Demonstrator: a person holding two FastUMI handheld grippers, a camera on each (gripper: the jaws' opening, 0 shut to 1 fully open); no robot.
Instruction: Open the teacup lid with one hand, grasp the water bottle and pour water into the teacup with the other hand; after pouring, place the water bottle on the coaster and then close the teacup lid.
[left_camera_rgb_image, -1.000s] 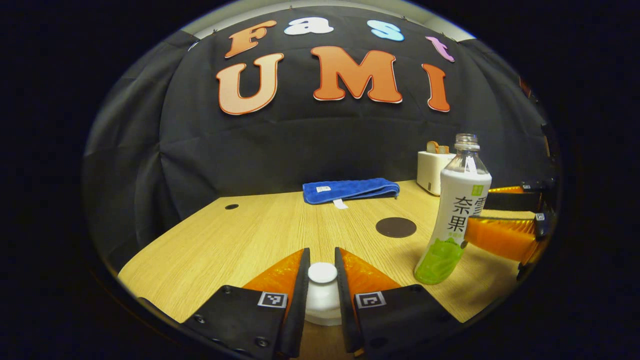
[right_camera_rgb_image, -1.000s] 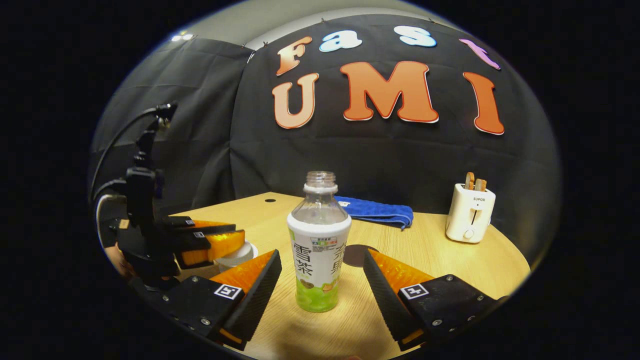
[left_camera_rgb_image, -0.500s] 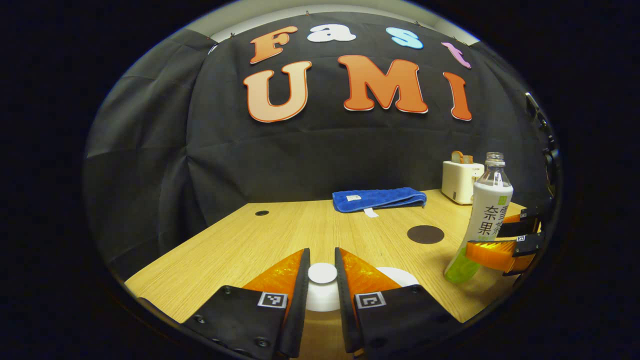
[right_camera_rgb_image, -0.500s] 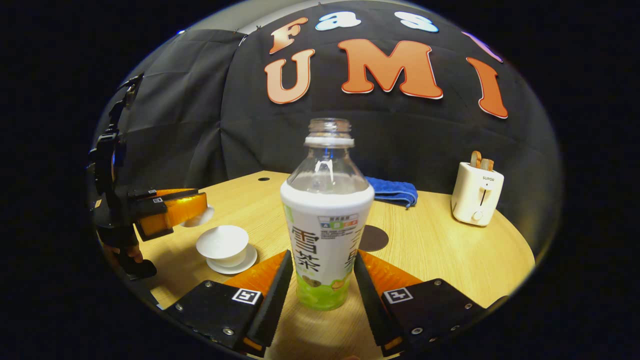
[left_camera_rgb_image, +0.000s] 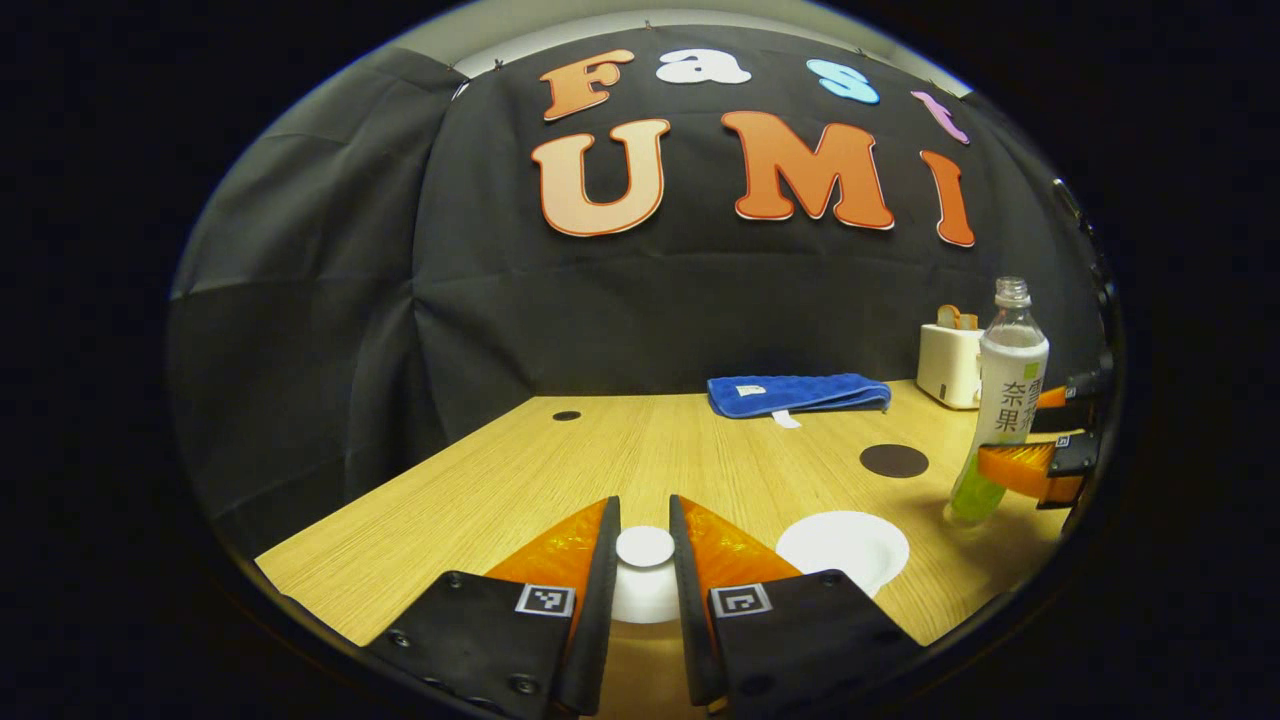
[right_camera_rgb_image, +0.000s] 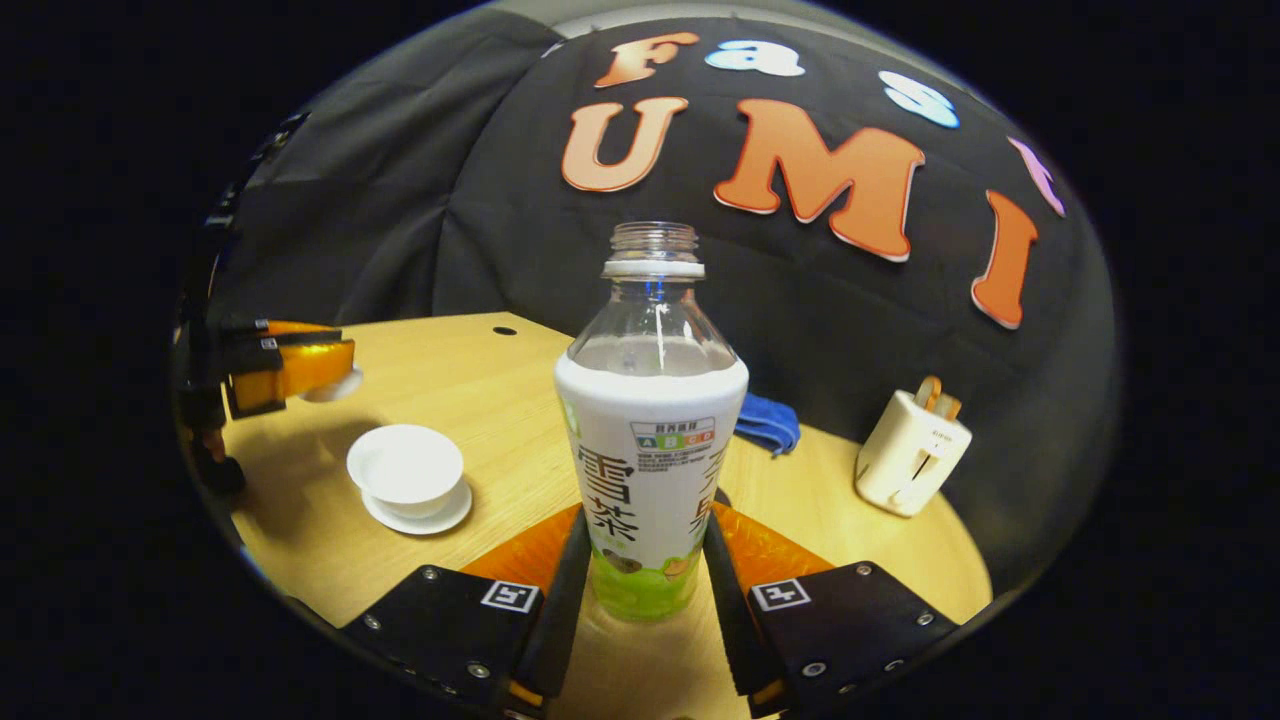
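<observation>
Now tongs (right_camera_rgb_image: 640, 585) around water bottle (right_camera_rgb_image: 648, 440)

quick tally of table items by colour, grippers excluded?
White: 4 - teacup, saucer, lid, toaster
Blue: 1 - towel
Dark: 1 - coaster
Clear, white and green label: 1 - water bottle
Total: 7

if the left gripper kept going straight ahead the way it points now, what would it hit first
Probably nothing near: the left gripper, shut on the teacup lid, faces bare table and then the black cloth wall; depth is uncertain.
</observation>
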